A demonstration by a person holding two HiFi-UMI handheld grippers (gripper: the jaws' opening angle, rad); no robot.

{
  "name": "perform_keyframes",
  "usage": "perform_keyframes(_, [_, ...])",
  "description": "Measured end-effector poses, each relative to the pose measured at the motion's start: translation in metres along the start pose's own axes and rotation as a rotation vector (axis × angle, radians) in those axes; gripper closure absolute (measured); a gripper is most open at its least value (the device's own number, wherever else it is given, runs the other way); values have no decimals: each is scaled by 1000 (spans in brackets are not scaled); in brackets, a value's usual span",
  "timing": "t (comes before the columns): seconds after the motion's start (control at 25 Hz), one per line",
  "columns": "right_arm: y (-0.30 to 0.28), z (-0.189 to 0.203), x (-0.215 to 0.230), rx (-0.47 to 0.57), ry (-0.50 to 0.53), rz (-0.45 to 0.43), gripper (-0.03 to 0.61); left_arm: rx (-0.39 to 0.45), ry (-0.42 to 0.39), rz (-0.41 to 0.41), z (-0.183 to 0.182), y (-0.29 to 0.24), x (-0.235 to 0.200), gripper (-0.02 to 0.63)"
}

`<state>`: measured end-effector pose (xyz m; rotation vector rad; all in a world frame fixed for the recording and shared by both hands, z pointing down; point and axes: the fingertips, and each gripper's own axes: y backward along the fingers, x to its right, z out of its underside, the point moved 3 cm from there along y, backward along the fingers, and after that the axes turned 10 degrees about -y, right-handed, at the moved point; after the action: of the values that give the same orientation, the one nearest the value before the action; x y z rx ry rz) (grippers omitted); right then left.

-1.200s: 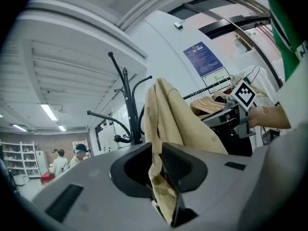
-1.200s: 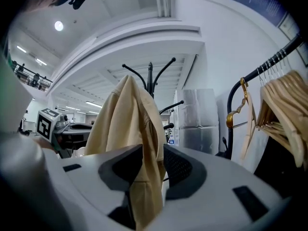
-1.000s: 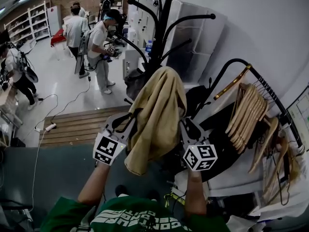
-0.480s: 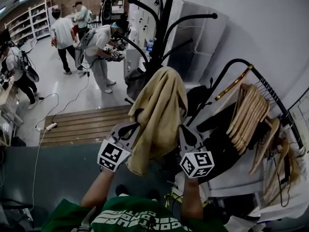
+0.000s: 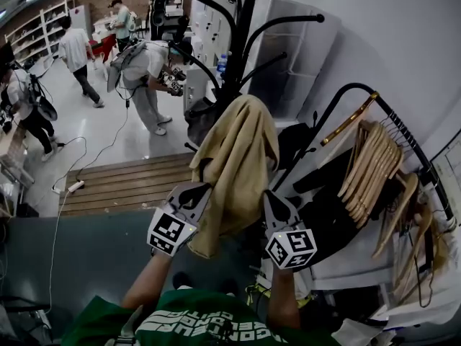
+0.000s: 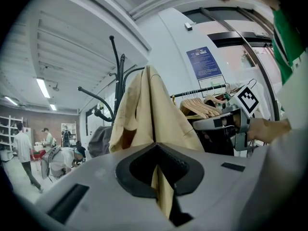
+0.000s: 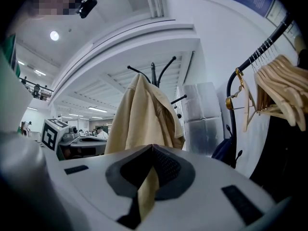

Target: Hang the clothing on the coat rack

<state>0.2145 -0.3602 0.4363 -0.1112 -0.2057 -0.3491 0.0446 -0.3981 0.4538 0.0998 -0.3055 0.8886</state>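
A tan garment (image 5: 238, 157) hangs draped over a hook of the black coat rack (image 5: 241, 42), and its lower edges reach toward me. My left gripper (image 5: 200, 187) is shut on the garment's left hem; in the left gripper view a strip of tan garment (image 6: 144, 114) is pinched between the jaws of the left gripper (image 6: 155, 146). My right gripper (image 5: 268, 193) has just been closing, and the right hem is caught between its jaws. The right gripper view shows my right gripper (image 7: 152, 147) shut on tan garment (image 7: 139, 119) below the coat rack (image 7: 154, 71).
A black clothes rail with wooden hangers (image 5: 374, 164) and dark clothes stands to the right. A white cabinet (image 5: 288, 56) is behind the rack. Several people (image 5: 144, 71) work on the floor at the back left, beyond a wooden platform (image 5: 122, 186).
Both grippers have sunk a little and drawn toward me with the hems. The right gripper's jaws have narrowed onto the cloth. The people at the back have shifted.
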Motion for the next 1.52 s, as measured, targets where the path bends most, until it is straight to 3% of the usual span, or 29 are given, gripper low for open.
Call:
perform_keyframes(0.64, [-4, 20, 2, -73, 41, 20, 570, -17, 20, 16, 8, -6, 6, 609])
perform_keyframes(1.52, [-9, 21, 8, -78, 31, 26, 569, -24, 19, 15, 10, -8, 2, 609])
